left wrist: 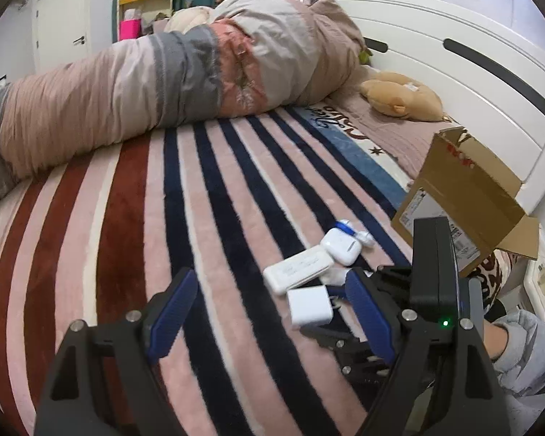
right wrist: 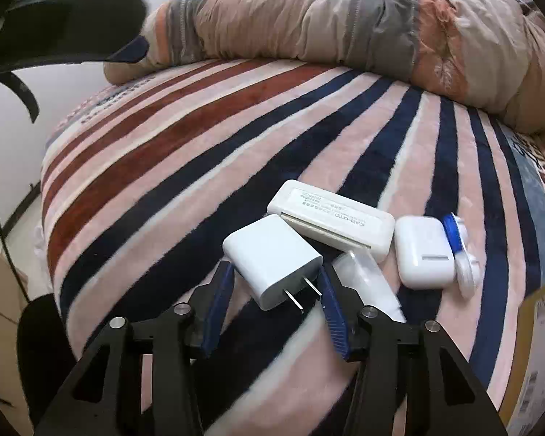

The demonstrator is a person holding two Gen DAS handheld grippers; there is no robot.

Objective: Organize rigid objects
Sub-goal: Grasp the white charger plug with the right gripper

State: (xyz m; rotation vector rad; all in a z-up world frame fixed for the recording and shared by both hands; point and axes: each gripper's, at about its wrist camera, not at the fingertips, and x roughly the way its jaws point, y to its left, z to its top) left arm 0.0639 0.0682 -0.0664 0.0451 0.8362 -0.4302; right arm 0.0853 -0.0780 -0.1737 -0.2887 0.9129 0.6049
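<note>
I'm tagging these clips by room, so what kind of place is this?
Most likely a bedroom: the work surface is a bed with a striped plush blanket, a rolled-up pink-and-grey quilt lies across it, and a white slatted headboard stands behind a tan plush toy.

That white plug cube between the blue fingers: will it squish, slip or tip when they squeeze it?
The wall charger looks like hard plastic, so it probably won't squish. Its glossy sides may slide against the right gripper, whose fingers sit either side of it. It rests tilted on the soft striped blanket, so it could rock.
</note>
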